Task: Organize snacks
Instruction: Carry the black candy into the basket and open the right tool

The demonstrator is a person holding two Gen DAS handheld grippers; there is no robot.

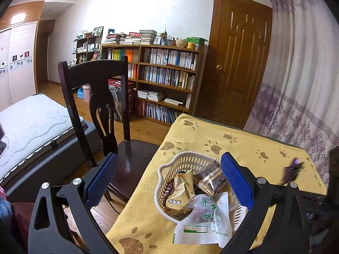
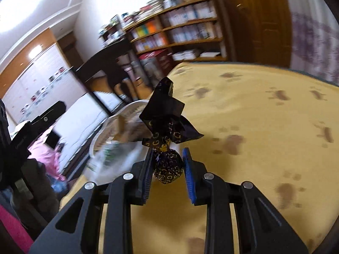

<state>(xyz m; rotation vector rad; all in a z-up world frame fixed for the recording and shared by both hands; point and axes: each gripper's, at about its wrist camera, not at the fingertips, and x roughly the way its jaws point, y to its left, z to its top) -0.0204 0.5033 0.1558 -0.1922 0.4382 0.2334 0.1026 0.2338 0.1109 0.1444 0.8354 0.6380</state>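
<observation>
Snacks: wrapped packets fill the white basket [image 1: 169, 165] on the yellow cloth [image 1: 243, 146].
Right gripper [image 2: 168, 165]: clamped on a dark wrapped candy [image 2: 167, 165].
Left gripper [image 1: 169, 182]: fingers wide apart, above the basket.

Ahead and left of the claw stands a dark wooden chair [image 1: 95, 110] with a white mattress [image 1: 31, 127] further left, beyond them a book-filled wooden bookshelf [image 1: 167, 78], a brown panelled door [image 1: 239, 67] ahead to the right, and a purple-patterned curtain [image 1: 303, 84] at far right.
</observation>
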